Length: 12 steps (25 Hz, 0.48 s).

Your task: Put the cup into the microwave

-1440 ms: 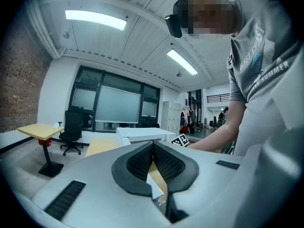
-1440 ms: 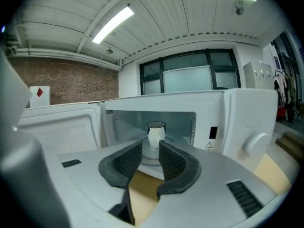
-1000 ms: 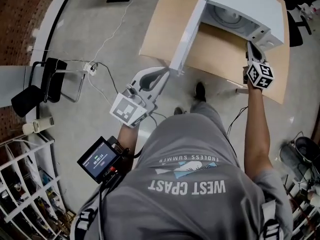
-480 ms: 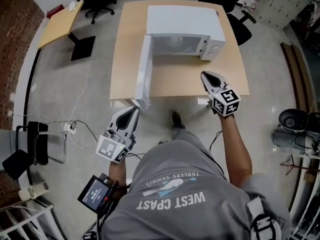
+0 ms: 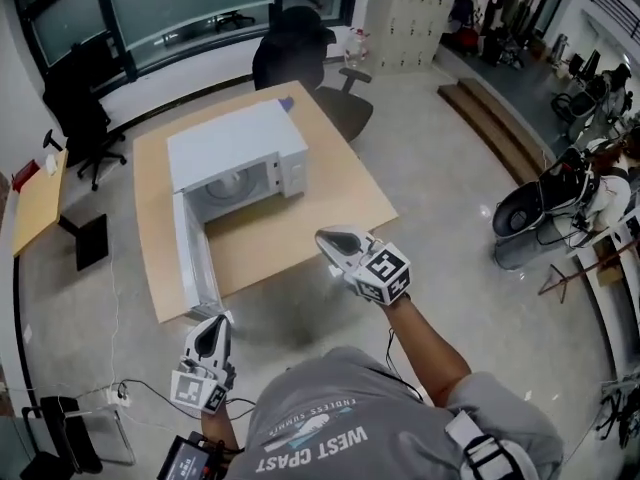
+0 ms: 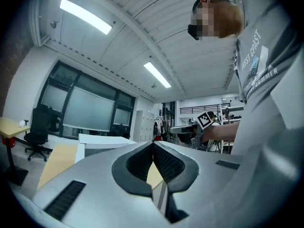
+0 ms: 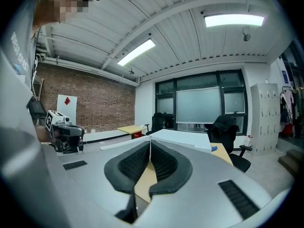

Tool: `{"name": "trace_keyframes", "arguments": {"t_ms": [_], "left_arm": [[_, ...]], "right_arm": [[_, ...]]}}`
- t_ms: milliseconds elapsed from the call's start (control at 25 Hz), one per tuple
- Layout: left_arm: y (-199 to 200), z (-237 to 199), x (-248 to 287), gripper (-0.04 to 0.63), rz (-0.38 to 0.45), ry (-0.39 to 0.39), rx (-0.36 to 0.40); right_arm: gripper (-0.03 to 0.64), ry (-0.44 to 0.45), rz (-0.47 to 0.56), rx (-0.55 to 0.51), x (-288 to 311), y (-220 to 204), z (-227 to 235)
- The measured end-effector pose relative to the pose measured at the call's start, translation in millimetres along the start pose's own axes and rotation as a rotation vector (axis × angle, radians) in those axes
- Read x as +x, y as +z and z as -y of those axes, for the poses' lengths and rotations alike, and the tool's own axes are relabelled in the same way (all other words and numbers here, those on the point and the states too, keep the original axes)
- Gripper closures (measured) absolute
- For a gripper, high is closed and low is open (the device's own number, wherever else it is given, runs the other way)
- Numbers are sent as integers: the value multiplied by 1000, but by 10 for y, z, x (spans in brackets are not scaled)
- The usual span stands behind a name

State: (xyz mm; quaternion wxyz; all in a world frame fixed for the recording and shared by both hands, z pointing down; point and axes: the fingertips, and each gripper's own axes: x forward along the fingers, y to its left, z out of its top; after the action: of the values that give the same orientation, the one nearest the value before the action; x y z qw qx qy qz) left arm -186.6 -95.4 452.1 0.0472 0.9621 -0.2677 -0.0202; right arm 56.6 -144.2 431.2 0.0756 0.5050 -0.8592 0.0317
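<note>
Standing back from the table (image 5: 330, 203), I hold both tools clear of the white microwave (image 5: 235, 138), which sits on the wood with its door (image 5: 190, 258) swung wide open to the left. My left gripper (image 5: 212, 322) hangs low by the table's near corner, jaws pressed together with nothing between them. My right gripper (image 5: 325, 238) is raised just off the table's near edge, its jaws likewise closed and empty. Each tool carries a cube of black-and-white square markers. A pale round shape (image 5: 235, 180) sits in the microwave's cavity; whether it is the cup I cannot tell. My grey shirt (image 5: 320, 433) reads "WEST COAST" in white, with "ENDLESS SUMMER" in smaller letters beside a graphic. A small screen (image 5: 185, 458) glows at my waist, its text too small to read. In the right gripper view, a white sign (image 7: 66, 101) with a red diamond hangs on the brick wall. A black chair (image 5: 300, 53) stands beyond the table.
</note>
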Motion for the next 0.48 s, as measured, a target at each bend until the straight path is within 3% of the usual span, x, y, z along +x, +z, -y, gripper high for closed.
{"name": "trace_keyframes", "arguments": {"t_ms": [240, 480], "left_arm": [[-18, 597, 282, 575, -26, -64, 3], [-201, 1555, 614, 575, -69, -127, 1]], "right_arm": [[597, -15, 35, 0, -891, 147, -3], [598, -22, 60, -39, -2086, 175, -28]]}}
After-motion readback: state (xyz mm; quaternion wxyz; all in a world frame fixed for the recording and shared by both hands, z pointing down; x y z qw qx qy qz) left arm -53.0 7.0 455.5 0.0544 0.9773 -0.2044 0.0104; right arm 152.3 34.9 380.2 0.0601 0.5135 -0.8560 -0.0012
